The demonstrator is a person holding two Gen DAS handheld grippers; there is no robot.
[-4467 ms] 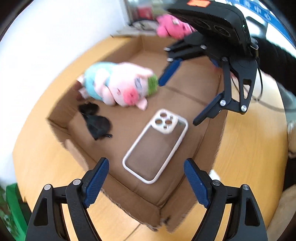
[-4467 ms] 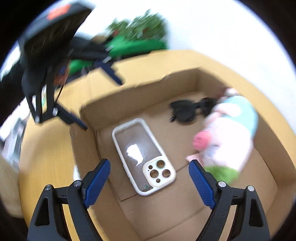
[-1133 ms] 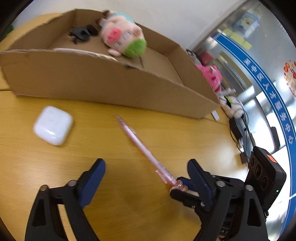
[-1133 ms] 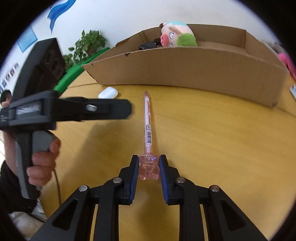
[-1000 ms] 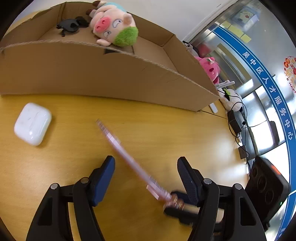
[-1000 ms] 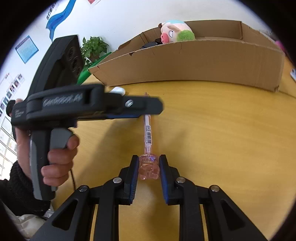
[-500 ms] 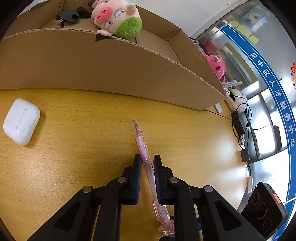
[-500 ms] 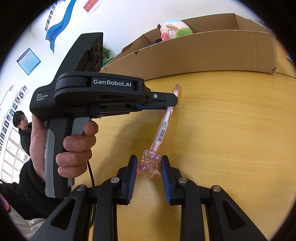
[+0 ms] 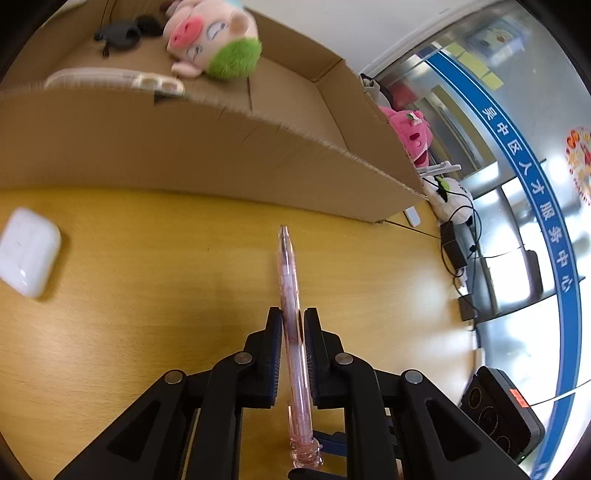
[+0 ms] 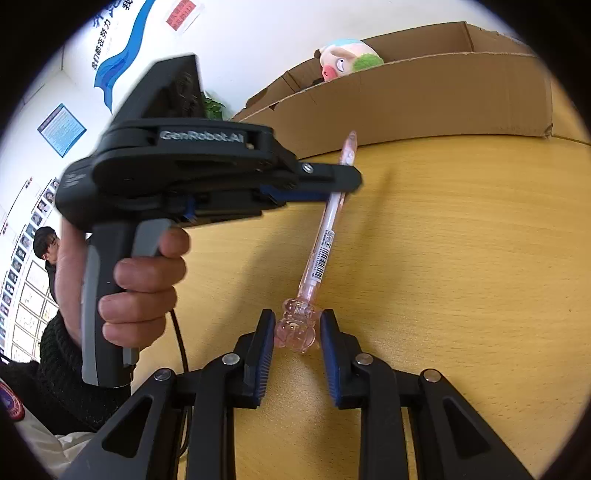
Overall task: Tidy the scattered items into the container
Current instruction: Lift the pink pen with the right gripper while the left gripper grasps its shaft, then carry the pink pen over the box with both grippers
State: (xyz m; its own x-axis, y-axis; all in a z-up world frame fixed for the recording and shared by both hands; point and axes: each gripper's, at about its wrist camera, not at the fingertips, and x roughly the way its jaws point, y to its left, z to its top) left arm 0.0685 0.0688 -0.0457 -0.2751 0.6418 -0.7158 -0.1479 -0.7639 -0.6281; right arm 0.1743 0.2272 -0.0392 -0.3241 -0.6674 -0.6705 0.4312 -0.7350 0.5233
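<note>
**Pink pen pinched between both tools, just short of the box**

The yellow wooden tabletop (image 9: 147, 295) carries a wide, low cardboard box (image 9: 221, 155) standing open at the top. Inside it lie a pink pig plush (image 9: 210, 40) with a green tuft, a clear phone case (image 9: 118, 79) close behind the near wall, and dark sunglasses (image 9: 122, 27) further back. More plush toys (image 9: 410, 133) sit past the box's far corner, with cables beside them.

A hand (image 10: 144, 280) in a dark knitted sleeve grips the handle of the left tool (image 9: 293, 328). Its jaws opened a touch just now, yet they stand nearly together with the pen's barrel between them; the left pad (image 9: 275, 332) touches the barrel, while a sliver of gap shows at the other.

The right tool (image 10: 297, 332) is almost closed on the clear bear-shaped cap at the pen's back end, pads pressed to either side of it.

A white earbud case (image 9: 27, 251) rests on the tabletop out to the left, in front of the box and well apart from the pen.

The pen (image 9: 290, 295) itself is outside the box, tilted up off the tabletop, its tip aimed at the near wall and stopping just short of it.
</note>
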